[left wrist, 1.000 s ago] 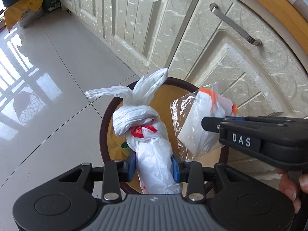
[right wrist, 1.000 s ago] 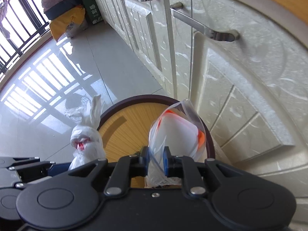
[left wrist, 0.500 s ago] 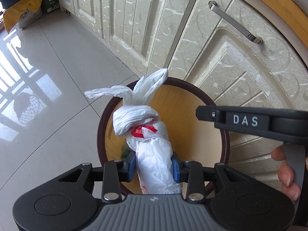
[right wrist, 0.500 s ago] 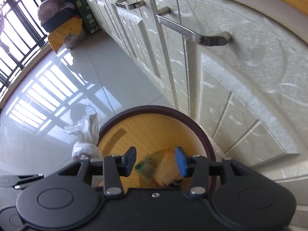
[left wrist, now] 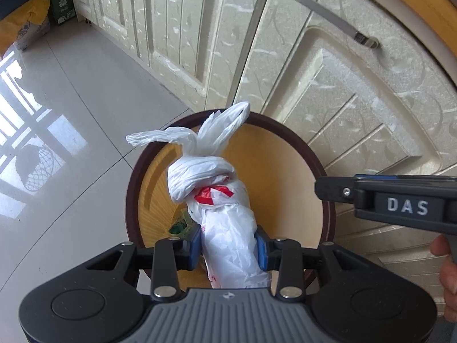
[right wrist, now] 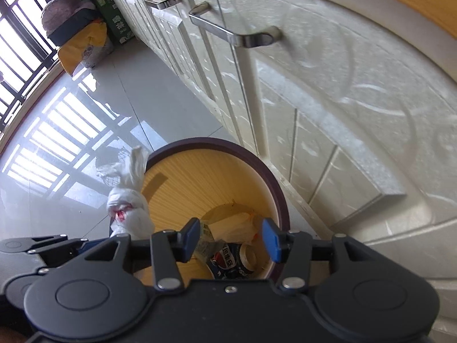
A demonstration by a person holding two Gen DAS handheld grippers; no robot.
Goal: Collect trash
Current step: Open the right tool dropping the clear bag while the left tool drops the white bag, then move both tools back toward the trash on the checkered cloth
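My left gripper (left wrist: 228,245) is shut on a knotted white plastic trash bag (left wrist: 222,200) with red print, held over the round wooden bin (left wrist: 320,171) with a dark brown rim. My right gripper (right wrist: 230,240) is open and empty above the same bin (right wrist: 274,188). Inside the bin lie a clear bag with orange bits (right wrist: 242,228), a blue Pepsi can (right wrist: 228,263) and other wrappers. The white bag also shows at the bin's left in the right wrist view (right wrist: 128,208). The right gripper body shows at the right of the left wrist view (left wrist: 400,205).
Cream cabinet doors (left wrist: 342,100) with metal handles (right wrist: 231,34) stand right behind the bin. Glossy tiled floor (left wrist: 57,114) spreads to the left. A yellow sack (right wrist: 82,48) and a green box (right wrist: 114,11) stand far back by the window.
My right gripper opened and dropped the clear bag into the bin, then rose a little. My left gripper keeps hold of the white bag over the bin.
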